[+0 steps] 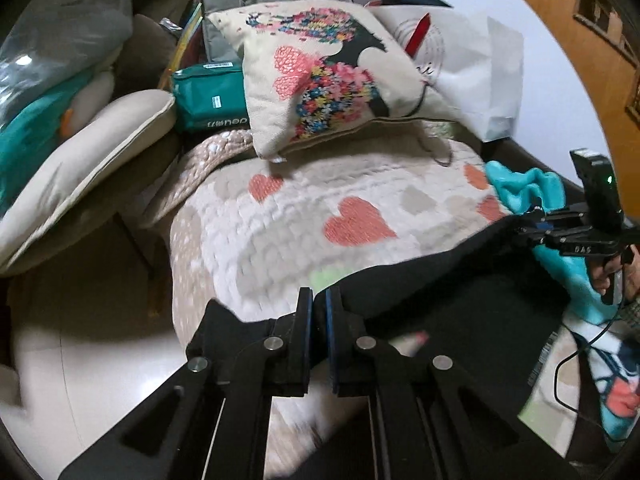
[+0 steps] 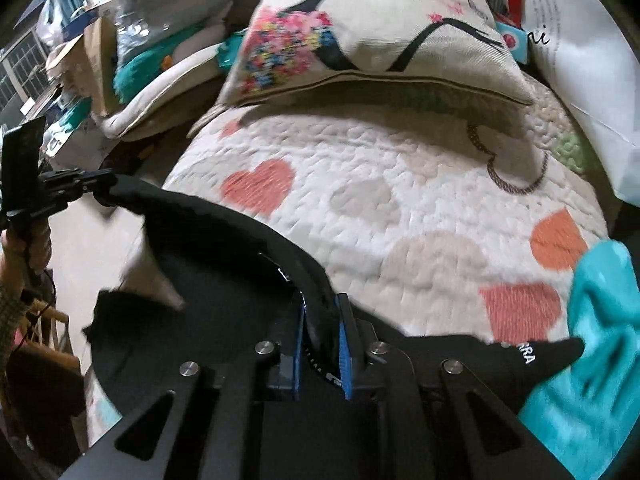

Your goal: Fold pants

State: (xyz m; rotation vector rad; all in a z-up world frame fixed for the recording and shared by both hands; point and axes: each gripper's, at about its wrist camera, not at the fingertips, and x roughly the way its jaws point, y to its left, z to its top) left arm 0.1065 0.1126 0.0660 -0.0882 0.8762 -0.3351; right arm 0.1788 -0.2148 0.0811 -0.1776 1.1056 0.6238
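Both my tongs are clamped on the black pants (image 2: 224, 280): left tongs (image 1: 319, 300) pinched nearly flat on one end of the edge, right tongs (image 2: 322, 312) closed on the thick waistband with fabric between the blue pads. The pants hang stretched between the two, over the heart-print quilt (image 1: 320, 204) on the bed. Flower-print cushion (image 1: 320, 80) sits at the far end of the quilt, a teal cloth (image 2: 600, 340) lies beside my right tongs.
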